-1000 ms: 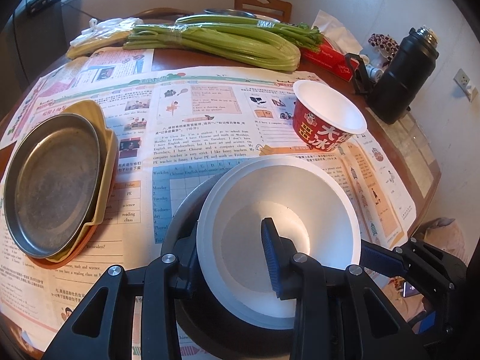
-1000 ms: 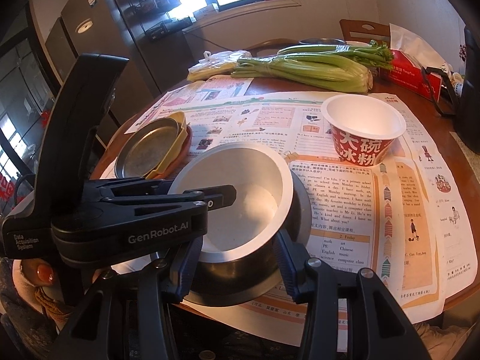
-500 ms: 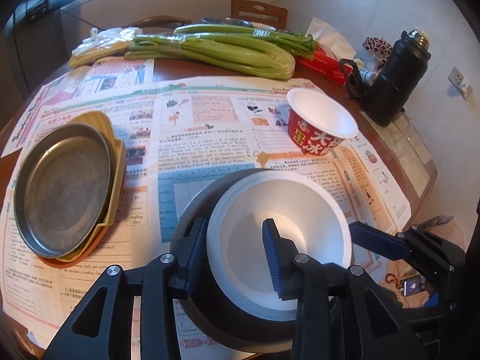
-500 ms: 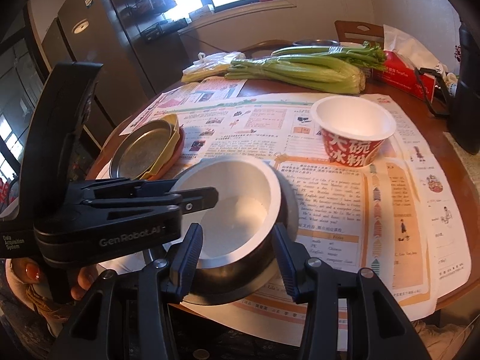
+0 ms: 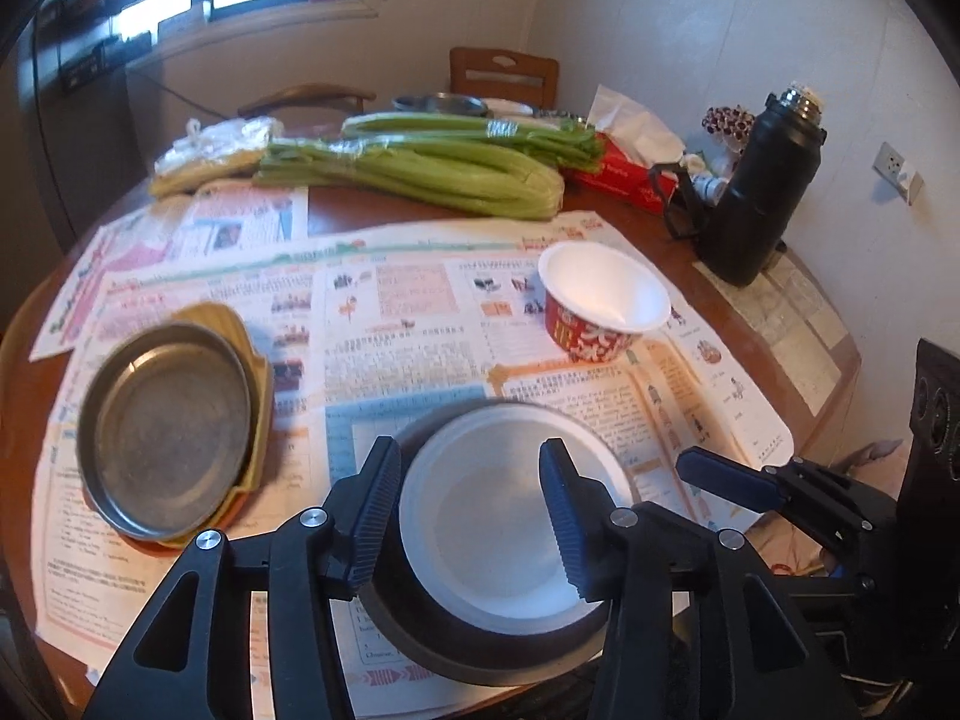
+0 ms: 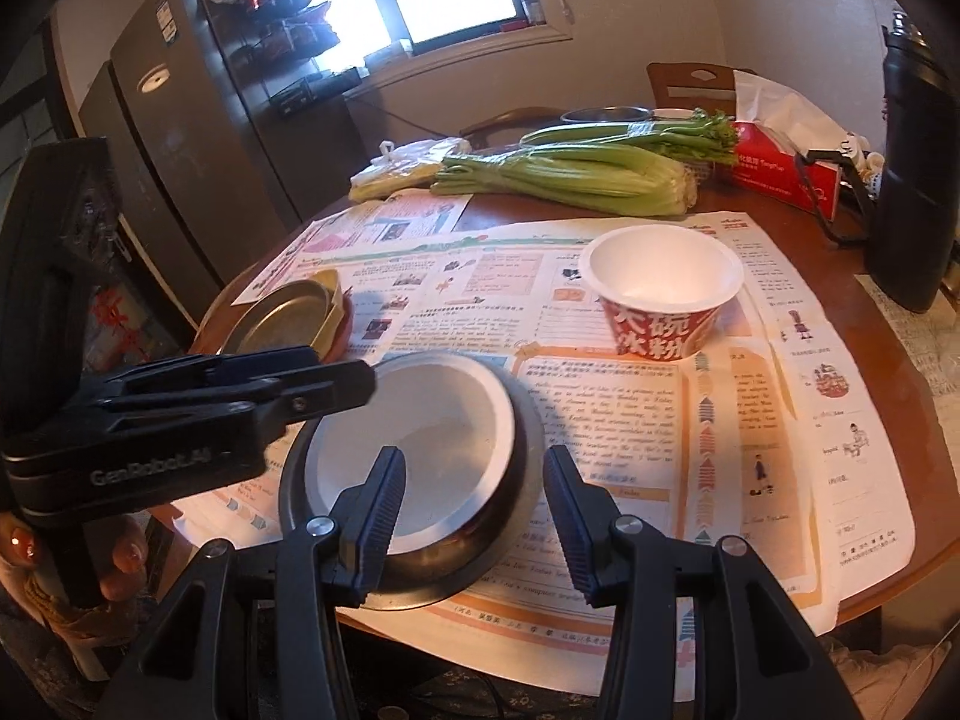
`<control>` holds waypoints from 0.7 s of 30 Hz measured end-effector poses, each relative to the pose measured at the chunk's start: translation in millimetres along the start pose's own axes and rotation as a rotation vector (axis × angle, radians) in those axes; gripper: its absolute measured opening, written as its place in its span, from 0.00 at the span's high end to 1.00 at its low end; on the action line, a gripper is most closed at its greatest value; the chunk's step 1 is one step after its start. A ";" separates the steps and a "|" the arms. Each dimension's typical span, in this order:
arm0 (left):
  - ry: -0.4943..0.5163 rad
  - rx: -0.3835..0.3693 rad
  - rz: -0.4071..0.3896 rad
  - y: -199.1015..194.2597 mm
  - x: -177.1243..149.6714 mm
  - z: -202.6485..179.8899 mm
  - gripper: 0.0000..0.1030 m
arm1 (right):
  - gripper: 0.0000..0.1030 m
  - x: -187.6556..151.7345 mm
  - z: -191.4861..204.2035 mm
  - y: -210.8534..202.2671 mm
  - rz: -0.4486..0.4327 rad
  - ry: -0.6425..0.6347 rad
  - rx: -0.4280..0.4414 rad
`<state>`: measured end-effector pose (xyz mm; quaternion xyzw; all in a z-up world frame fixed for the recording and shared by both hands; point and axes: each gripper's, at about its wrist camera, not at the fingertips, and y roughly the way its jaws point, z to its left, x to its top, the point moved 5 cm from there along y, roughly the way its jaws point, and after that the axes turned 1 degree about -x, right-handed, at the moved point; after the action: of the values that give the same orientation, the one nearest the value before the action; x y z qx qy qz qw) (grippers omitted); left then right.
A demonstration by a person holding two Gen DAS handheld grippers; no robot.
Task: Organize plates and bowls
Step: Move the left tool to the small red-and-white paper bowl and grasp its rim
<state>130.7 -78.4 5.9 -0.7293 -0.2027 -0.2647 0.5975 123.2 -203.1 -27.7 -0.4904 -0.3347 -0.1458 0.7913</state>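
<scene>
Nearest, at the table's front edge: a white bowl nested in a dark metal bowl, with the left gripper above them, its jaws opening, the white bowl's near-left rim between the pads and untouched, and the right gripper poised over the metal bowl's right rim, fingers apart, gripping nothing. Mid-table, on spread newspaper: left, a metal plate stacked on a yellow dish; right, a red-and-white paper bowl. Far side: celery, a red tissue box, a black flask.
</scene>
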 end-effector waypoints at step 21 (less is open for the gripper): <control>0.079 -0.048 0.000 13.9 25.8 -41.3 0.47 | 0.53 16.3 -52.8 -25.3 -0.116 0.115 -0.060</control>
<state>153.4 -122.3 17.6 -0.7323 -0.1729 -0.2980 0.5873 141.4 -259.7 -15.2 -0.4844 -0.3119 -0.2292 0.7846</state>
